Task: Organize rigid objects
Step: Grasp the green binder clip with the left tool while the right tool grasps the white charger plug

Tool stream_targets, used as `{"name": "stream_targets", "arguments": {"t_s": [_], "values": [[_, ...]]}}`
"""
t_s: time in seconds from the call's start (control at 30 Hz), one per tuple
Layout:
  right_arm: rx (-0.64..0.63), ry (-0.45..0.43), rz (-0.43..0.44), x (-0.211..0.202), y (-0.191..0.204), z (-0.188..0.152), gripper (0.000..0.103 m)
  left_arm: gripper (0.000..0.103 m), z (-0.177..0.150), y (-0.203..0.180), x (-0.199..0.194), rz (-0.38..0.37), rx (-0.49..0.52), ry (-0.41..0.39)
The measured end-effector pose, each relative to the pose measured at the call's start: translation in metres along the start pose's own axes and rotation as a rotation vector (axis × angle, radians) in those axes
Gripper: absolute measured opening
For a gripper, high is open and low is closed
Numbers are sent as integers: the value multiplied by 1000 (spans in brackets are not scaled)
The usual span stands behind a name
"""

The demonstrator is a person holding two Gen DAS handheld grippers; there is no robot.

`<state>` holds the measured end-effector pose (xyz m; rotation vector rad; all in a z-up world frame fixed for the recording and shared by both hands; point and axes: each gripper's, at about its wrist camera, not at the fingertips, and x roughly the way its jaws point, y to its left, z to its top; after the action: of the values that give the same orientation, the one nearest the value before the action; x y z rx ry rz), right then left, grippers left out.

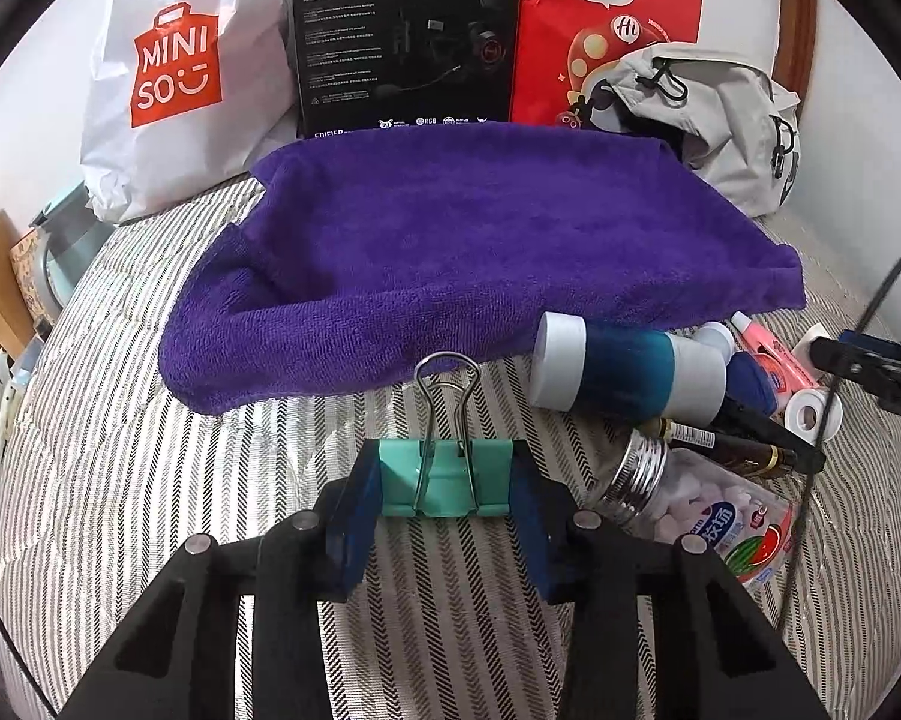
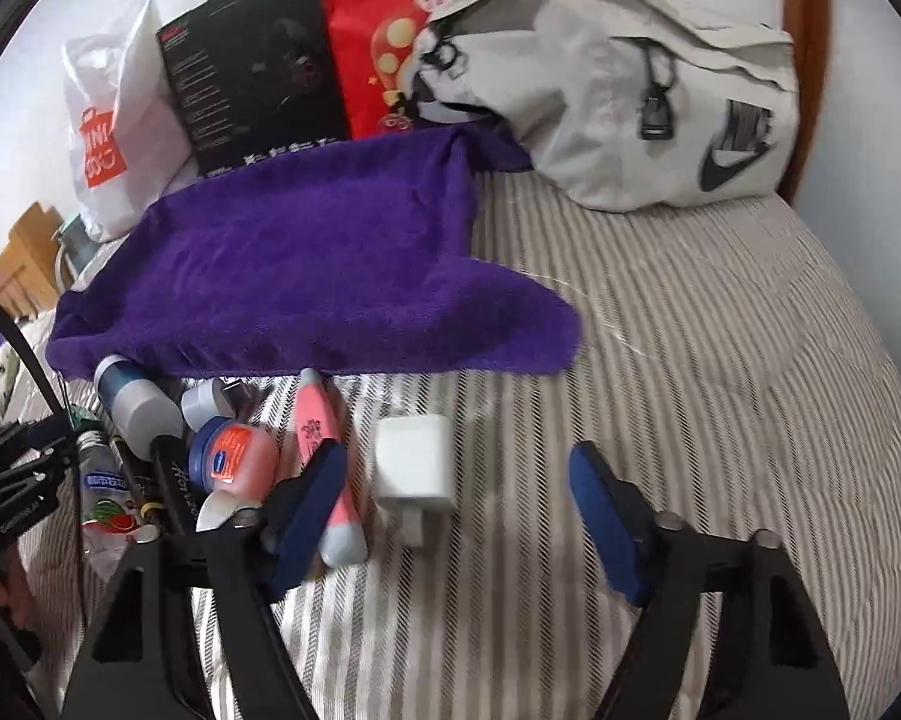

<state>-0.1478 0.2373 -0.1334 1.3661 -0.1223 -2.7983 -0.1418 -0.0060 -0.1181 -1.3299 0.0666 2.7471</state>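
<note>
My left gripper (image 1: 446,489) is shut on a mint-green binder clip (image 1: 444,483), held just above the striped bedcover with its wire handles pointing away. To its right lies a heap of small items: a white-and-blue bottle (image 1: 627,371), a clear candy jar with a metal lid (image 1: 708,516), black pens (image 1: 744,441) and a white tape roll (image 1: 810,414). My right gripper (image 2: 456,507) stands open over a white charger plug (image 2: 413,471). A pink tube (image 2: 324,456) lies against its left finger, beside a blue-lidded pink jar (image 2: 234,450). A purple towel (image 1: 450,258) is spread behind everything.
Against the wall stand a white Miniso bag (image 1: 168,78), a black headset box (image 1: 405,36), a red paper bag (image 1: 606,18) and a grey backpack (image 2: 618,96). Bare striped bedcover (image 2: 720,360) stretches to the right of the charger. A hand shows at the right edge of the left wrist view.
</note>
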Motion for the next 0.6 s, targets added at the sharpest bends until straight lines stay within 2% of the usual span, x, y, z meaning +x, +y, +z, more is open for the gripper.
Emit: {"name": "stream_targets", "arguments": {"t_s": [0.03, 0.07, 0.2, 0.23, 0.27, 0.3, 0.43, 0.6], "values": [[-18, 4, -12, 3, 1, 0, 56, 39, 0, 0, 0, 0, 1, 2], [-39, 2, -28, 6, 3, -1, 47, 39, 0, -1, 0, 0, 1, 2], [-51, -5, -30, 10, 3, -3, 44, 39, 0, -1, 0, 1, 0, 2], [-60, -6, -34, 10, 4, -3, 41, 39, 0, -1, 0, 2, 0, 3], [-67, -10, -23, 10, 6, -2, 32, 39, 0, 0, 0, 1, -1, 2], [-67, -11, -5, 10, 5, -2, 28, 39, 0, 0, 0, 3, 0, 2], [-63, -2, 17, 9, 3, -1, 27, 39, -1, -1, 0, 5, 14, 5], [-59, 9, 41, 3, 2, 0, 27, 39, -1, 9, -4, -47, -26, 18]]}}
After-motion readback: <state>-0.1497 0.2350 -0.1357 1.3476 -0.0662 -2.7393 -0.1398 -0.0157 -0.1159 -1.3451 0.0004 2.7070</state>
